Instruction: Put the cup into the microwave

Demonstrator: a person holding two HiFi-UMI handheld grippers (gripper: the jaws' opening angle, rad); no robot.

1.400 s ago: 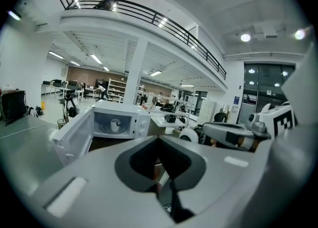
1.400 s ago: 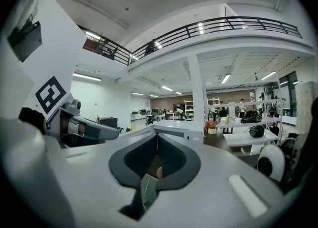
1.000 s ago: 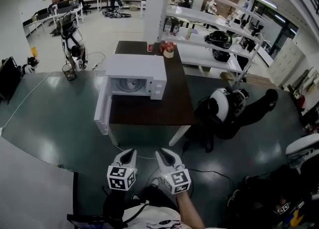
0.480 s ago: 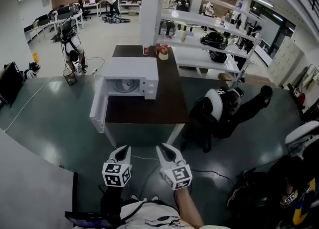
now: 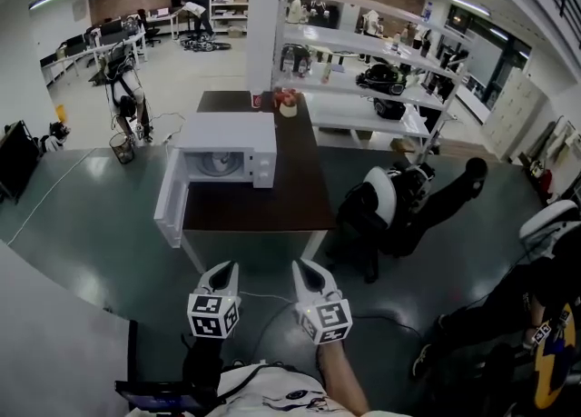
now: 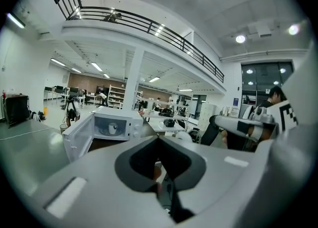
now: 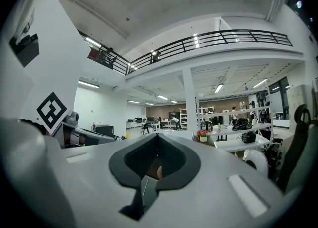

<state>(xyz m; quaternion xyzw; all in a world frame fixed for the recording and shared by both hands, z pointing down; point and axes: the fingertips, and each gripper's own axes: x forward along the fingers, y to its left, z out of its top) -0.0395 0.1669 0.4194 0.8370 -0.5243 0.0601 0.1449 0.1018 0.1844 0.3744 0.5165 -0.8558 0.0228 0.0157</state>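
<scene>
Left gripper and right gripper are pinched shut and empty; the right one's jaws just closed. Both have backed away. The small white cup sits in the open white box microwave at 12 o'clock, so the job looks done.

left gripper and right gripper hover side by side, empty, jaws together, right's just closed.

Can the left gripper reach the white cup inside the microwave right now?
Probably not yet. The door of the white microwave is open and nothing blocks the white cup, but the left gripper is far back from the dark brown table.
</scene>
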